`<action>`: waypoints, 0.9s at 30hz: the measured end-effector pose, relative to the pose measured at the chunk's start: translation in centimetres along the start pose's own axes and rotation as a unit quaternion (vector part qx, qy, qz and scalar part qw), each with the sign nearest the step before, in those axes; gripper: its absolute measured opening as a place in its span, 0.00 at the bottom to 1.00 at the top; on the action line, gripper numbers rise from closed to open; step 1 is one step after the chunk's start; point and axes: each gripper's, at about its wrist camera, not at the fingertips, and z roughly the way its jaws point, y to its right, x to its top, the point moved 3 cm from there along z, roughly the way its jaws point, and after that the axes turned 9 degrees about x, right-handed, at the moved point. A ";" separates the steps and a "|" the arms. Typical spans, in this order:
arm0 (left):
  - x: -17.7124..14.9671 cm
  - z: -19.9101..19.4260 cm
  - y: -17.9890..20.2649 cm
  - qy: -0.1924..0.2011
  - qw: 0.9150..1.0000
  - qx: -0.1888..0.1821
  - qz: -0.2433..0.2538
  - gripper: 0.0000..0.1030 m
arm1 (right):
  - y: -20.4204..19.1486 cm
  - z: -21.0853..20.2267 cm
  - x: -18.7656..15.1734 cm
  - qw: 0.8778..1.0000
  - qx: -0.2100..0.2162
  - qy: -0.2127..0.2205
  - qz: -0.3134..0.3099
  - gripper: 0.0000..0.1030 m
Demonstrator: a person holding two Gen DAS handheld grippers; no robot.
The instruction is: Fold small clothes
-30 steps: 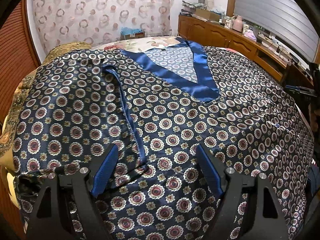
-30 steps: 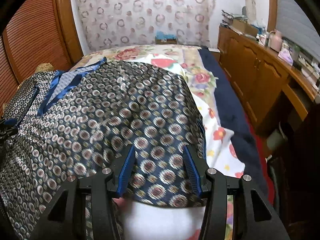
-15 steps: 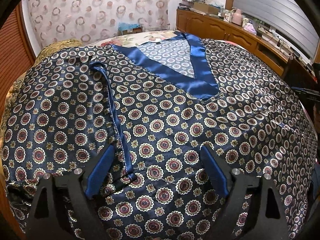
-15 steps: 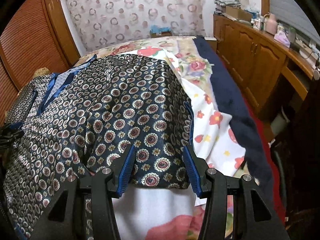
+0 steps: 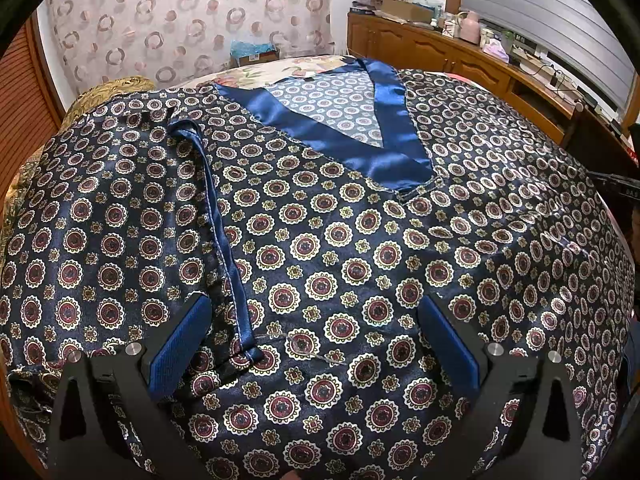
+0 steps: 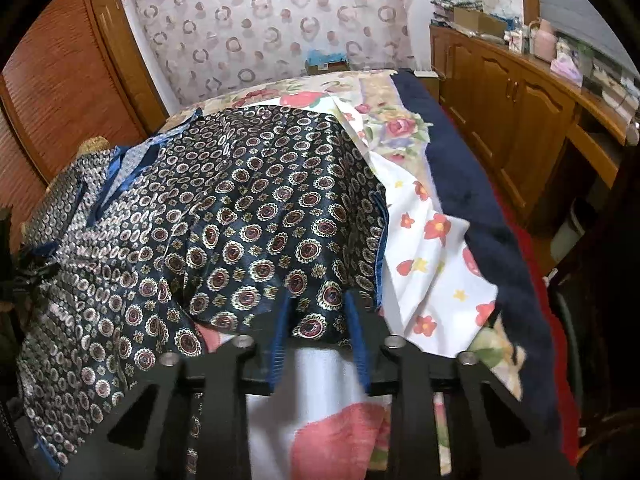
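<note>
A dark navy satin garment (image 5: 352,248) with round medallion print and a plain blue V-neck band (image 5: 384,160) lies spread on the bed. A blue-edged sleeve hem (image 5: 224,248) runs down toward my left gripper (image 5: 316,344), which is open just above the cloth near its front edge. In the right wrist view the same garment (image 6: 256,220) drapes over the bed. My right gripper (image 6: 320,332) has narrowed its fingers around the garment's lower hem.
A floral bedsheet (image 6: 432,232) and a dark blue blanket (image 6: 472,184) lie right of the garment. A wooden cabinet (image 6: 520,92) with clutter runs along the right wall. A patterned curtain (image 5: 192,20) hangs behind. Wooden slatted doors (image 6: 52,92) stand at left.
My right gripper has moved to the garment's lower hem and its fingers have closed in on it. My left gripper has drawn back slightly over the cloth and stays open.
</note>
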 end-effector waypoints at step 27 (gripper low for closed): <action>0.7 -8.9 -2.5 0.131 0.990 0.013 -0.047 1.00 | -13.7 4.8 3.8 0.985 0.056 0.016 -0.163 0.04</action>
